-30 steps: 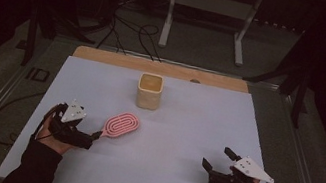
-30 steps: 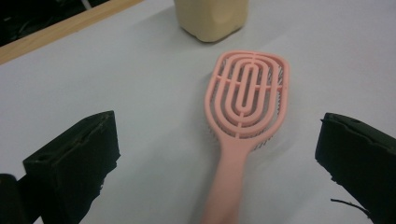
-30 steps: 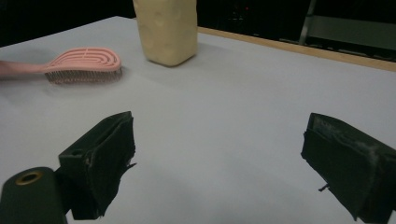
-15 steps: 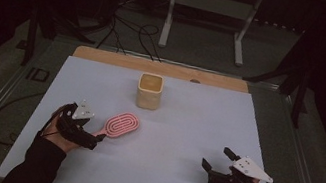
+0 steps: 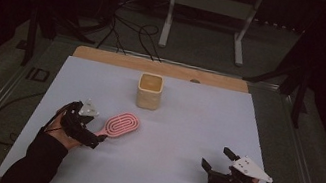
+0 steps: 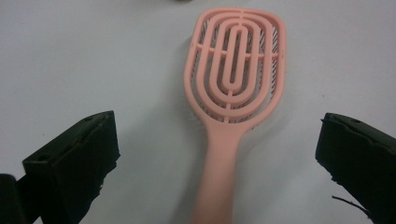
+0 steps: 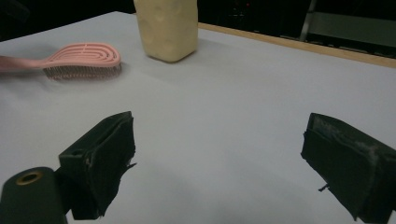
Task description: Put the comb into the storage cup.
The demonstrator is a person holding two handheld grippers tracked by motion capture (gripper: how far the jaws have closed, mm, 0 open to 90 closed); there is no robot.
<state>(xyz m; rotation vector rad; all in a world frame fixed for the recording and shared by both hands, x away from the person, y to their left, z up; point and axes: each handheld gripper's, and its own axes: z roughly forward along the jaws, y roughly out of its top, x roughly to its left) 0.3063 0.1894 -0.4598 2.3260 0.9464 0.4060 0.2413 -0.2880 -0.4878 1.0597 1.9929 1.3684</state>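
pink hairbrush [image 5: 120, 124] lies flat on the bench, left of frame centre; it looks light, stiff and plastic. left gripper [image 5: 91, 139] has jaws wide open astride its slim handle, the best hold. right gripper [image 5: 217, 163] is open too.

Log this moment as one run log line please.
left gripper: open, jaws either side of brush handle | right gripper: open, idle on table | cup: upright, untouched
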